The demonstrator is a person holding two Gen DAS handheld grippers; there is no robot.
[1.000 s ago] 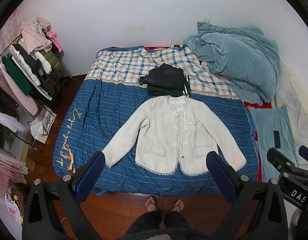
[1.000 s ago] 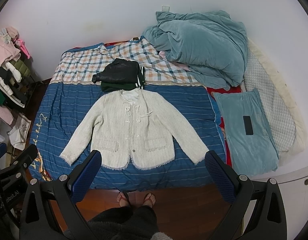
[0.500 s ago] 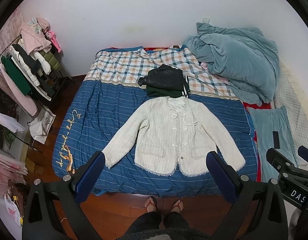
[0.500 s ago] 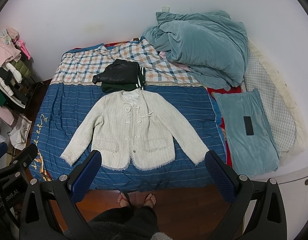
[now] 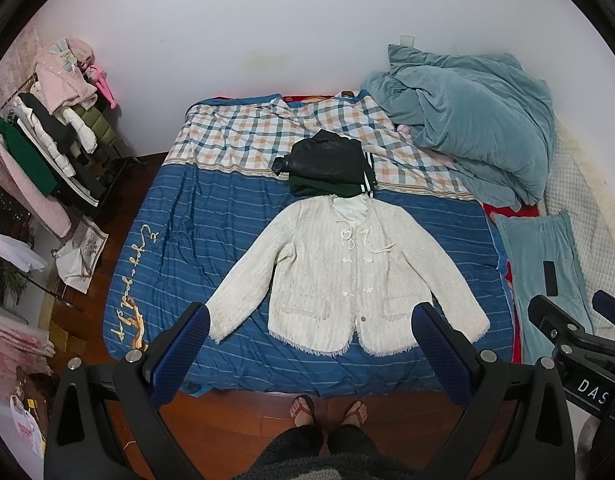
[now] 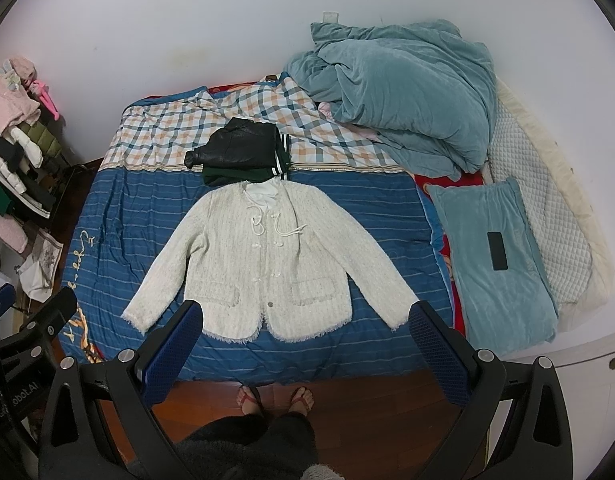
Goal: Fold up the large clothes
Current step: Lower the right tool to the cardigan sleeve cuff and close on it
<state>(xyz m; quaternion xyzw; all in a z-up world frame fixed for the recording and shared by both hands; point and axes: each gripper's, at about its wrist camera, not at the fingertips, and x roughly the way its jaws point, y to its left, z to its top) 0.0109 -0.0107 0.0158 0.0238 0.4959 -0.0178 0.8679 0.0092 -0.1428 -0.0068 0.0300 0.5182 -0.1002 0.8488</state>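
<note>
1. In the left wrist view, the cream jacket (image 5: 343, 276) lies flat and face up at the centre of the frame on the blue striped bed (image 5: 187, 240), both sleeves spread out to the lower left and lower right; compared with a second ago it sits a touch higher in the frame, so the camera has shifted only slightly and the garment itself has not been disturbed
2. At the bottom of that view, the left gripper (image 5: 309, 320) stands wide, its blue pads well apart and holding nothing, above the hem and not touching cloth
3. Just above the collar, a folded dark pile (image 5: 327, 164) rests against the jacket's neckline, unchanged
4. In the right wrist view, the same jacket (image 6: 263, 260) fills the middle, hem towards the person's feet (image 6: 273, 398) at the bottom centre
5. Low in that frame, the right gripper (image 6: 307, 318) is likewise wide and empty, and has barely moved
6. My reading: folding has not begun on this jacket; both grippers hover before a first grasp, likely at the sleeves
</note>
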